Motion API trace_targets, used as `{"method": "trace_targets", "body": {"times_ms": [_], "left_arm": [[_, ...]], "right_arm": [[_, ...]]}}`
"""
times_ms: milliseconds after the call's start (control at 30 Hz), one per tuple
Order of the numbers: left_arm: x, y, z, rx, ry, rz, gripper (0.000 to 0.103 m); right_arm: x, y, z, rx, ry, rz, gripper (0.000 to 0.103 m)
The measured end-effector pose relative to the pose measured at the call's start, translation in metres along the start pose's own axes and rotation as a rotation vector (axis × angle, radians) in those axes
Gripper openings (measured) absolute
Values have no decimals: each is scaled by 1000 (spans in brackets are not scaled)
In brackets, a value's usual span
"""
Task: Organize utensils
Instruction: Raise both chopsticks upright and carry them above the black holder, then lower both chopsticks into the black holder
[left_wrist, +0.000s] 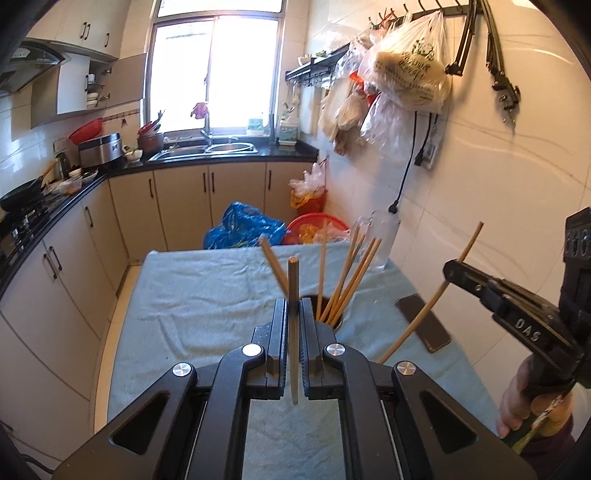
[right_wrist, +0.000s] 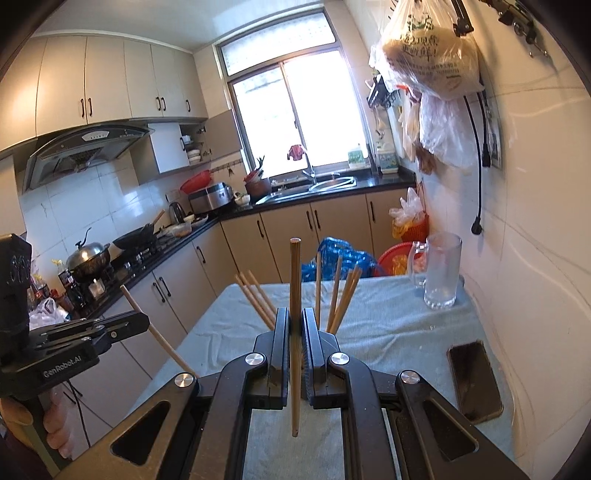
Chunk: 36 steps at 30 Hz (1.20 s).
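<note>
1. The left gripper (left_wrist: 293, 314) is clamped on one chopstick (left_wrist: 293, 332), held upright above the near table (left_wrist: 177, 295).
2. The right gripper (right_wrist: 295, 325) pinches a second chopstick (right_wrist: 294, 332) likewise.
3. Both sticks look light, stiff and smooth; mid-shaft grips likely resist pivoting.
4. More chopsticks (left_wrist: 347, 284) stand in a holder (left_wrist: 341, 323) just beyond.

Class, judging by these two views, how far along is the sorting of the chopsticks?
Done: several chopsticks stand in the holder. In hand: left gripper and right gripper each clamp one chopstick. Left: dropping both in. No loose chopsticks show on the towel.
</note>
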<state>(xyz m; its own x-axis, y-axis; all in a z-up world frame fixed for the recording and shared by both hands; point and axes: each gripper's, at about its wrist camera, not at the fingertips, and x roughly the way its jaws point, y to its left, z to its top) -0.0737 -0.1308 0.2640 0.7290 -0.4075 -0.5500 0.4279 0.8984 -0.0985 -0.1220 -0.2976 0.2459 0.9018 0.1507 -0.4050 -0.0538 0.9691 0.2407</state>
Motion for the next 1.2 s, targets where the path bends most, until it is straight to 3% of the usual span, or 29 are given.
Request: {"method": "trace_targets", "body": {"times_ms": [167,333,567,867,1200], "left_arm": [[-3,-12,31,20,-45,-33,5],[4,-26,58,47,-112,-7,5],[44,-26,79,-9,-129,16,5],[109,-8,61,-98,-30,11,5],[128,-11,27,-77,35,15,5]], "right_arm": [[7,1,24,-5,-39,-14,8],[23,0,43,6,-73,-31,8],[54,-7,54,30,-83,-55,8],[89,-27,33,79,-35,-51,8],[116,-34,0,74,66,-27,8]]}}
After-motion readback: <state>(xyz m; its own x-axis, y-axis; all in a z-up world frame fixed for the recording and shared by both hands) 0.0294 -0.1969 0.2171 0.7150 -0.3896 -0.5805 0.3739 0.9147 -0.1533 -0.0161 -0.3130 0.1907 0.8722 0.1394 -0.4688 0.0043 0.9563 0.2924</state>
